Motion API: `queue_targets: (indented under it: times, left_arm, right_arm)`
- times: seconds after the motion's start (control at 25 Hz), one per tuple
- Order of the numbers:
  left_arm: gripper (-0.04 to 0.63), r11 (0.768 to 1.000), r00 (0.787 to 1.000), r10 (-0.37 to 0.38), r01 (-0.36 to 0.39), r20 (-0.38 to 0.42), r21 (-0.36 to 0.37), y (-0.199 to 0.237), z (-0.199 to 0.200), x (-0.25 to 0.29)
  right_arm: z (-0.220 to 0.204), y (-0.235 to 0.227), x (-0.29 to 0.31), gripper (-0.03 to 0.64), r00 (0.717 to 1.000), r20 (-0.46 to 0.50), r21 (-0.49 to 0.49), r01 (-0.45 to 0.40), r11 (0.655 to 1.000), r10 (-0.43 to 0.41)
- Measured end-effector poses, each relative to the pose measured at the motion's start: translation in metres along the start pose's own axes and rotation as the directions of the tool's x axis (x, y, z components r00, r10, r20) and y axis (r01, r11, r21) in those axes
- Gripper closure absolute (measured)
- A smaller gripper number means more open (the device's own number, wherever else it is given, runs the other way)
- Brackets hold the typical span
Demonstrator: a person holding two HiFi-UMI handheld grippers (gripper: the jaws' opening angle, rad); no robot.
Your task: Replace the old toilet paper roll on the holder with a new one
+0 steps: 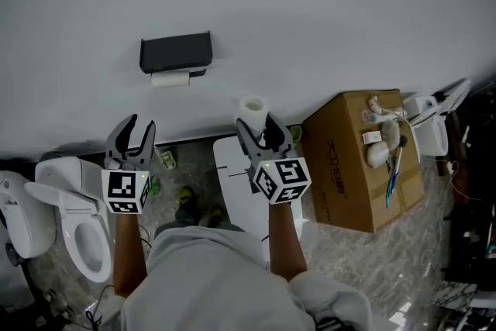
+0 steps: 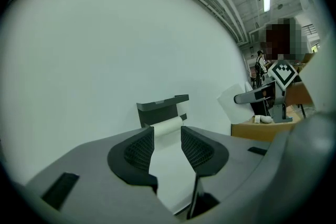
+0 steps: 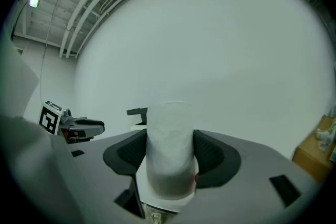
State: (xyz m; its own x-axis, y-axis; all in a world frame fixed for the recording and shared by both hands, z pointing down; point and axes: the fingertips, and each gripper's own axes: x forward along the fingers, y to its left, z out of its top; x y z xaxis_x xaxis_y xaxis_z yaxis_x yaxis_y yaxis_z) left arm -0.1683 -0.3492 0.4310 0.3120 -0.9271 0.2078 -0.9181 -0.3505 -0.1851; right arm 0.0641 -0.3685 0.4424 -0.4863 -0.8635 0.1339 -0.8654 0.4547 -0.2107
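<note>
While you're lined up on the wall like that, why is one hand loaded and the other not? And what's the full count? (lurker_42)

Going left to right from the head view: one toilet [image 1: 76,217] at the far left, not part of this. Then my left gripper [image 1: 137,128], jaws spread with nothing between them. I keep it free on purpose, my guess being it pulls the old roll [image 1: 170,78] off first. In the left gripper view that roll sits right in the gap between the pads, well apart from them, hanging under the holder [image 1: 176,53] on the wall. (op)

And the right? (lurker_42)

My right gripper [image 1: 262,128] is pinching the new roll [image 1: 253,108] upright by its sides, both pads pressed into the paper. Held like that, the core stays clear for sliding onto the holder later. It's near the wall but off to the right of the holder. Past it sits one cardboard box [image 1: 349,167] with odds and ends on top. Tally: two grippers, two rolls, one holder, one toilet, one box. (op)
</note>
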Motion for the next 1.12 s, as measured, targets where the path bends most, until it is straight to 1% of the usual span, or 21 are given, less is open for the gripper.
queue_targets:
  times: [0.08,0.16,0.28,0.36,0.4,0.44,0.48,0.52,0.56,0.6,0.64,0.68,0.84,0.92,1.12]
  left_arm:
    - [0.439,1.000,1.000,-0.010,0.010,-0.007,0.024,0.003,-0.002,0.008]
    - [0.438,0.997,1.000,-0.017,0.018,-0.018,0.075,0.005,-0.003,0.016]
    - [0.436,0.987,0.999,-0.027,0.033,-0.043,0.156,0.005,-0.005,0.028]
    - [0.434,0.978,0.998,-0.035,0.045,-0.054,0.205,0.005,-0.004,0.037]
    - [0.434,0.970,0.998,-0.035,0.048,-0.059,0.237,0.005,-0.004,0.041]
    - [0.434,0.958,0.997,-0.031,0.050,-0.070,0.284,0.004,-0.004,0.045]
    - [0.434,0.935,0.996,-0.019,0.049,-0.089,0.350,0.004,-0.005,0.049]
    - [0.434,0.901,0.993,-0.001,0.051,-0.115,0.432,0.004,-0.008,0.054]
    - [0.434,0.857,0.990,0.019,0.056,-0.139,0.512,0.003,-0.010,0.059]
    - [0.434,0.815,0.987,0.035,0.064,-0.159,0.576,0.003,-0.013,0.064]
    - [0.434,0.781,0.984,0.046,0.072,-0.172,0.621,0.003,-0.014,0.069]
    - [0.434,0.757,0.982,0.054,0.077,-0.179,0.649,0.002,-0.015,0.073]
    - [0.430,0.688,0.979,0.064,0.098,-0.194,0.719,0.001,-0.015,0.090]
    - [0.416,0.652,0.976,0.060,0.120,-0.209,0.748,-0.001,-0.018,0.098]
    - [0.396,0.579,0.968,0.067,0.160,-0.243,0.799,-0.001,-0.026,0.114]
  right_arm:
    - [0.001,-0.003,0.006,0.337,1.000,0.004,0.009,0.012,1.000,-0.012]
    - [0.002,-0.004,0.011,0.337,1.000,0.004,0.014,0.018,1.000,-0.018]
    - [0.001,-0.005,0.018,0.337,1.000,0.002,0.023,0.025,0.999,-0.025]
    - [-0.001,-0.007,0.022,0.337,1.000,-0.001,0.029,0.032,0.999,-0.032]
    - [-0.002,-0.008,0.024,0.337,0.999,-0.003,0.032,0.034,0.999,-0.034]
    - [-0.002,-0.009,0.025,0.337,0.999,-0.003,0.034,0.037,0.999,-0.037]
    - [-0.003,-0.010,0.026,0.337,0.999,-0.002,0.037,0.041,0.998,-0.041]
    - [-0.003,-0.011,0.027,0.337,0.999,-0.001,0.039,0.045,0.998,-0.045]
    - [-0.003,-0.012,0.027,0.337,0.999,0.001,0.041,0.048,0.998,-0.049]
    - [-0.003,-0.013,0.028,0.337,0.999,0.002,0.042,0.052,0.998,-0.052]
    - [-0.003,-0.015,0.029,0.337,0.998,0.003,0.045,0.056,0.997,-0.056]
    - [-0.003,-0.016,0.030,0.337,0.998,0.003,0.047,0.061,0.997,-0.061]
    - [-0.002,-0.022,0.032,0.337,0.997,0.006,0.055,0.074,0.996,-0.075]
    - [-0.003,-0.023,0.033,0.337,0.997,0.007,0.059,0.076,0.995,-0.077]
    - [-0.004,-0.025,0.035,0.337,0.997,0.001,0.057,0.081,0.995,-0.081]
